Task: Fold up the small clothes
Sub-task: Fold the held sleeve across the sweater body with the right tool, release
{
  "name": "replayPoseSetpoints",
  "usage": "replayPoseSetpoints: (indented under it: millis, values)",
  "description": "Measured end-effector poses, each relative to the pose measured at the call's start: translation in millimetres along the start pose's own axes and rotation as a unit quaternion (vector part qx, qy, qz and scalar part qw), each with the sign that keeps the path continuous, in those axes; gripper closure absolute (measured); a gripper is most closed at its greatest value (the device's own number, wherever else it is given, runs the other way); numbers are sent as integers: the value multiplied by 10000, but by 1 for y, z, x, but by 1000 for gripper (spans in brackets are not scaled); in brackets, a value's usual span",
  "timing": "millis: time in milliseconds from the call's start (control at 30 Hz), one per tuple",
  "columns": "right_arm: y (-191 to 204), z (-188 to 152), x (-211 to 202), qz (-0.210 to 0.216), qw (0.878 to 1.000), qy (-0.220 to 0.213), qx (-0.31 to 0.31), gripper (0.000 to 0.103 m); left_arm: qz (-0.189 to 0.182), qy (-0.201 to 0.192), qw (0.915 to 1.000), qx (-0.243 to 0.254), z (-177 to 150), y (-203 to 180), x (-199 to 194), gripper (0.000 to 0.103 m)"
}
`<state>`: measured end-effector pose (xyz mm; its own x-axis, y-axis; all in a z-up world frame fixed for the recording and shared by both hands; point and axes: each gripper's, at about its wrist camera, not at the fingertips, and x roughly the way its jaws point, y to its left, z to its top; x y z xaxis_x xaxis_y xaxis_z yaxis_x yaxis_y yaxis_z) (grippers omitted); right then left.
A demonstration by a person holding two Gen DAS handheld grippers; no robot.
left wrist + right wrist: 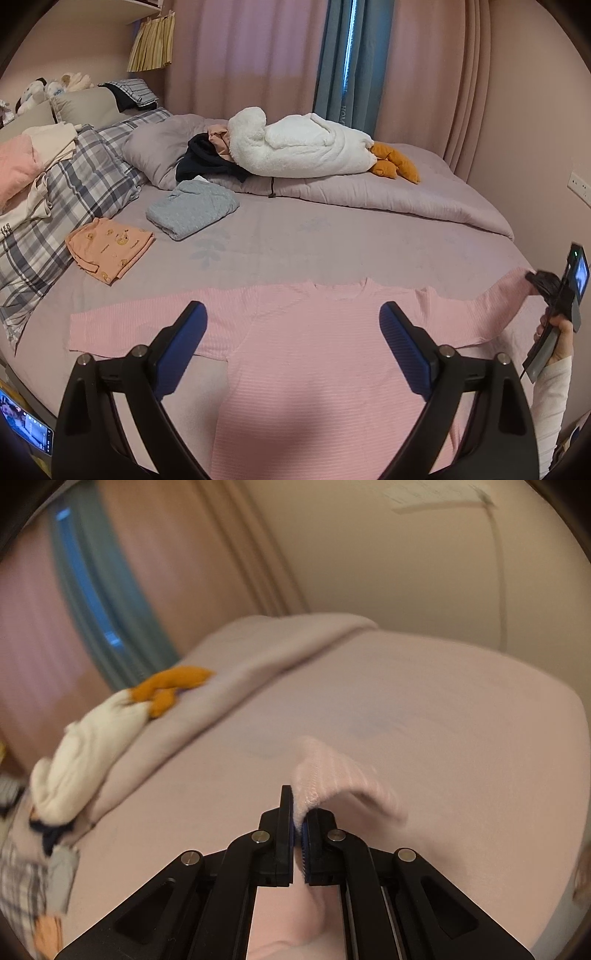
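A pink striped long-sleeved top [314, 354] lies spread flat on the bed, neck away from me, its left sleeve stretched out to the left. My left gripper [293, 319] hovers above the chest of the top, open, with nothing between its blue pads. At the right edge my right gripper [535, 282], held in a hand, is shut on the cuff of the right sleeve and holds it off the bed. In the right wrist view the pink sleeve cuff [325, 779] sticks up from the shut right gripper [299, 805], and the picture is blurred.
Folded clothes lie at the left: an orange printed piece [110, 251] and a grey-blue one [192, 210]. Plaid pillows [66, 199] sit at far left. A rolled quilt [332, 184] with a white plush toy [295, 147] crosses the back. Curtains and wall stand behind.
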<state>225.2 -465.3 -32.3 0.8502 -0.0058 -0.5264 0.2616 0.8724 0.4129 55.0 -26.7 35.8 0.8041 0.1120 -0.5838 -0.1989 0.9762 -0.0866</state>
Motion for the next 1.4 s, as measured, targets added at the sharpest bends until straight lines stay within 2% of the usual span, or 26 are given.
replayPoseSetpoints:
  millis: [233,400,500,633,800,967,1000,1033,1067,1133,1200,1300,1333,1400]
  values:
    - [84,-16,-6,941,9909,216,-941,98,9,95,9999,-43,-4,4,4,7]
    - [147,-48,-10,1753,9706,612,-1533,98,10,273,9996,-122,-10,13,16,6]
    - [184,-78,-9,2157,9515,963,-1973,98,21,457,9988,-176,-16,21,29,6]
    - [220,-126,3,2292,9287,1453,-2527,98,37,831,9959,-356,-30,35,56,6]
    - [235,-180,19,2371,9032,2173,-2842,98,25,1279,9896,-665,-50,54,88,6]
    - [241,-213,38,2343,8842,2803,-2910,98,-113,1461,9859,-807,-61,61,110,7]
    - [241,-215,41,2339,8819,2902,-2887,96,-139,1528,9848,-818,-64,62,115,7]
    - [239,-219,44,2341,8783,3033,-2859,91,-177,1602,9835,-818,-66,61,120,7]
    - [237,-216,43,2327,8775,3102,-2821,87,-232,1614,9833,-812,-66,60,122,7]
    - [232,-206,37,2323,8818,3054,-2742,62,-424,1627,9827,-782,-67,56,128,7]
    - [224,-192,24,2424,8908,2784,-2650,46,-663,1657,9810,-767,-65,49,138,7]
    - [208,-169,9,2294,9089,2406,-2519,44,-1006,1770,9760,-774,-62,37,154,8]
    - [197,-157,4,2136,9195,2235,-2429,44,-1133,1815,9737,-777,-61,30,160,8]
    - [180,-144,0,1916,9321,2042,-2299,43,-1315,1852,9712,-720,-60,17,170,11]
